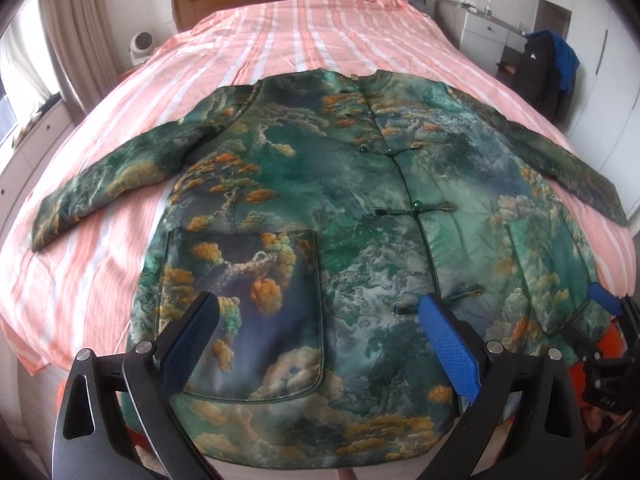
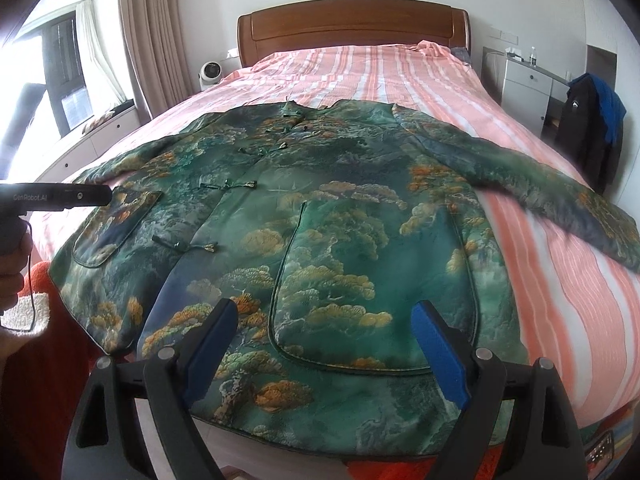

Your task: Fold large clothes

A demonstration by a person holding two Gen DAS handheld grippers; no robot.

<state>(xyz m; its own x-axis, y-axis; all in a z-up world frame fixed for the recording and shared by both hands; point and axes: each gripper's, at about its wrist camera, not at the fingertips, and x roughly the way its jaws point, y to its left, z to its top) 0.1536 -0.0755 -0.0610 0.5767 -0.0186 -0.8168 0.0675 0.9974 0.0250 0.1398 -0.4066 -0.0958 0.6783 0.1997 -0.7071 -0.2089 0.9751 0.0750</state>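
Observation:
A large green jacket (image 1: 320, 184) printed with trees and clouds lies flat, front up, on the bed, sleeves spread to both sides, hem at the near edge. It also shows in the right wrist view (image 2: 340, 208). My left gripper (image 1: 320, 320) is open and empty, hovering above the left patch pocket (image 1: 248, 300) near the hem. My right gripper (image 2: 324, 328) is open and empty, above the right patch pocket (image 2: 360, 280). The right gripper's blue fingertips (image 1: 604, 294) show at the left wrist view's right edge. The left gripper's body (image 2: 60, 196) shows at the right wrist view's left.
The bed has a pink striped cover (image 1: 280, 40) and a wooden headboard (image 2: 352, 24). A small white fan (image 2: 210, 74) and curtains stand at the left. A white cabinet (image 2: 528, 84) and a chair with dark clothes (image 2: 592, 128) stand at the right.

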